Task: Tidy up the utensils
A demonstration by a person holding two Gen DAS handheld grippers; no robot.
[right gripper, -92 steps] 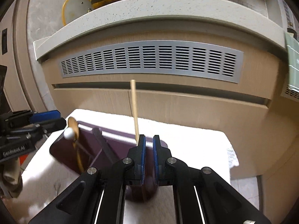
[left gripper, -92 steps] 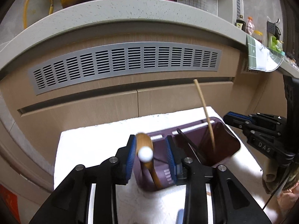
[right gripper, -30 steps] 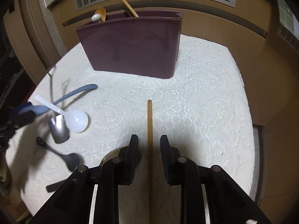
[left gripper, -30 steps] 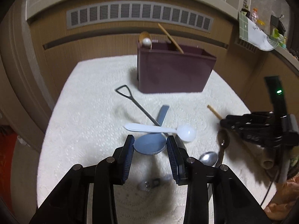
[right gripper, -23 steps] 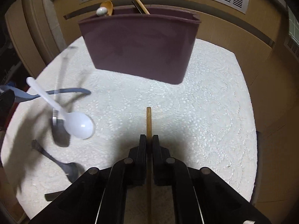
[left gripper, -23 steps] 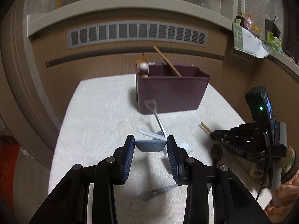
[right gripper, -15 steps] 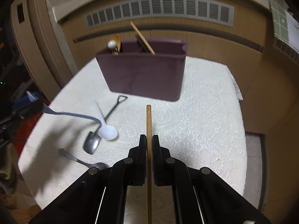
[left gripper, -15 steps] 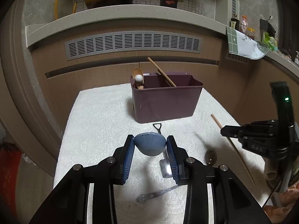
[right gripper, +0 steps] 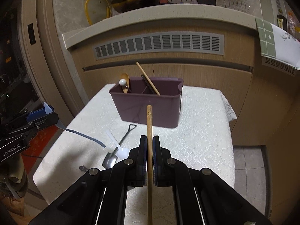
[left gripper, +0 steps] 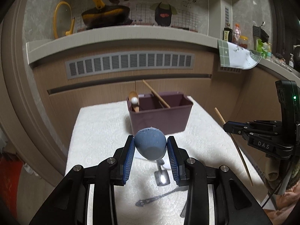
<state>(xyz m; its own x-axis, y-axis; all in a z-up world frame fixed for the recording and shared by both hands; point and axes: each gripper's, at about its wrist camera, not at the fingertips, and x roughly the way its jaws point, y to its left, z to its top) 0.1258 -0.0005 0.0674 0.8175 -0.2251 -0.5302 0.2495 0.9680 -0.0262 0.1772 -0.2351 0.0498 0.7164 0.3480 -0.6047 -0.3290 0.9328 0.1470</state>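
Note:
My left gripper is shut on the bowl of a blue spoon and holds it above the white cloth; its handle shows in the right wrist view. My right gripper is shut on a wooden chopstick, also seen in the left wrist view. The maroon utensil box stands at the far side of the cloth and holds a wooden spoon, a white-tipped utensil and a chopstick. A shovel-shaped metal spoon and a white plastic spoon lie on the cloth.
A small table with a white lace cloth stands against a wooden cabinet with a grey vent. Another metal utensil lies near the front edge. A counter above carries a pan and bottles. The floor drops off right of the table.
Both grippers have lifted and drawn back from the cloth, the left with the blue spoon, the right with the chopstick. The white spoon has dropped back onto the cloth.

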